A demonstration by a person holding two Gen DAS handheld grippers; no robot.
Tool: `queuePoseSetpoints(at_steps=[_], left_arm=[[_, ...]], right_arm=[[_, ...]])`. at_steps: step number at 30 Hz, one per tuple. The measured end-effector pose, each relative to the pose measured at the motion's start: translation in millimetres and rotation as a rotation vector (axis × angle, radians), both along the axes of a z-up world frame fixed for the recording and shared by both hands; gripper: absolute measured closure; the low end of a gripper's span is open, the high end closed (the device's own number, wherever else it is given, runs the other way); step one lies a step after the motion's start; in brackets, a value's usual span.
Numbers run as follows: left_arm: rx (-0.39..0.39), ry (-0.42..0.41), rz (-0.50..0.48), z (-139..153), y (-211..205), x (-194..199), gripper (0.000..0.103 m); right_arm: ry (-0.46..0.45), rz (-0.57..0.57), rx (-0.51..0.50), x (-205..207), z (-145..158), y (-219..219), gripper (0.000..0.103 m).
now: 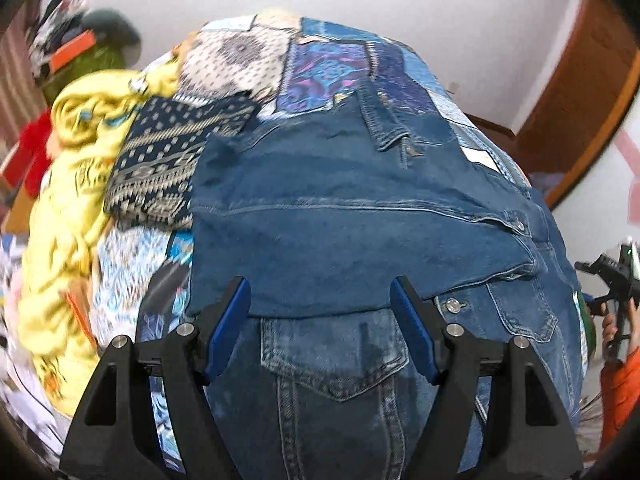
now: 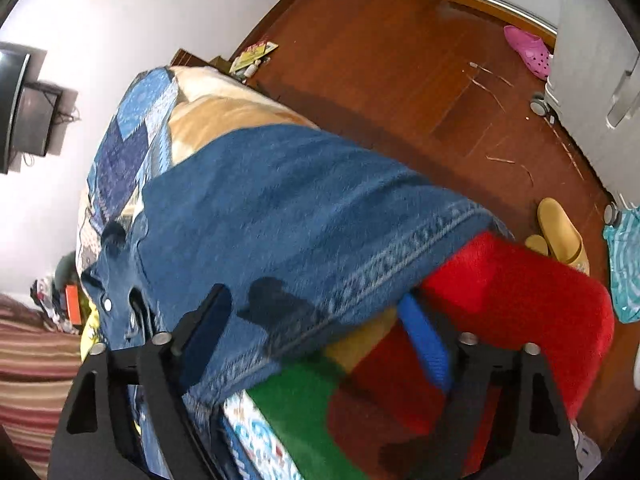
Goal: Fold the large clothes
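denim jacket (image 1: 360, 208) fills mid-frame; my left gripper (image 1: 320, 312) gapes over its folded edge, holding nothing. my right gripper (image 2: 316, 320) straddles the hem, unpinched. i should pinch both layers evenly.

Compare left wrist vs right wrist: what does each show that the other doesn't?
Left wrist only: crumpled yellow fabric, a folded navy patterned cloth, and the denim jacket's buttoned chest pocket.
Right wrist only: reddish wooden floor, pink clog, yellow slippers, red fleece cloth.
Both: the blue denim jacket spread on the blue patchwork quilt.
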State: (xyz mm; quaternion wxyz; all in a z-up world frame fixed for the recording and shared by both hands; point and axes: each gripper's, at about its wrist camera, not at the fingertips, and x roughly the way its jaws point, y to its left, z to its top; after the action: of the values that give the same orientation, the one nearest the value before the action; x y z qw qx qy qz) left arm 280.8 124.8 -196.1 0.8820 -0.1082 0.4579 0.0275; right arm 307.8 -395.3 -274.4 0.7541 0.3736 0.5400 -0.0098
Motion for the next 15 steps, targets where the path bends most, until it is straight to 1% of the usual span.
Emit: queuePoseSetpoints(at_steps=[1,2,3,4,5,6,7,9,10,11,13,15], left_arm=[[-0.017,0.006,0.011,-3.4,2.5,-1.5,0.032],[-0.026,0.011,0.018,-5.4,2.7,-2.3,0.032],[-0.033,0.018,0.024,-7.9,3.9,-3.0,0.032],[-0.036,0.023,0.03,-10.2,4.2,-4.2,0.032],[-0.033,0.028,0.033,-12.4,4.3,-5.7,0.032],[-0.028,0.031,0.033,-14.0,4.6,-7.1,0.032],[-0.016,0.035,0.031,-15.4,3.7,-8.6,0.032],[-0.003,0.038,0.025,-16.5,3.0,-11.3,0.032],[0.001,0.039,0.019,-16.9,2.7,-13.0,0.032],[0.001,0.039,0.016,-17.2,2.7,-14.5,0.032],[0.001,0.037,0.018,-17.3,4.3,-17.3,0.032],[0.001,0.034,0.024,-16.9,5.8,-19.0,0.032]], right_arm=[[0.001,-0.008,-0.01,3.2,-3.0,-3.4,0.041],[0.001,-0.019,-0.029,6.3,-5.9,-5.6,0.047],[0.004,-0.038,-0.054,9.7,-10.3,-8.4,0.056],[0.007,-0.066,-0.05,11.6,-14.4,-11.2,0.062],[0.003,-0.103,-0.037,11.4,-17.0,-15.3,0.067],[-0.001,-0.126,-0.04,11.0,-17.1,-17.3,0.076],[-0.002,-0.142,-0.053,11.4,-16.5,-19.2,0.082],[-0.012,-0.136,-0.102,13.9,-10.6,-15.5,0.085],[-0.022,-0.113,-0.158,15.0,-3.3,-9.2,0.088],[-0.041,-0.085,-0.226,15.0,5.8,-1.3,0.09],[-0.074,-0.038,-0.318,15.6,20.7,9.6,0.093],[-0.129,0.0,-0.37,12.0,41.2,19.0,0.095]])
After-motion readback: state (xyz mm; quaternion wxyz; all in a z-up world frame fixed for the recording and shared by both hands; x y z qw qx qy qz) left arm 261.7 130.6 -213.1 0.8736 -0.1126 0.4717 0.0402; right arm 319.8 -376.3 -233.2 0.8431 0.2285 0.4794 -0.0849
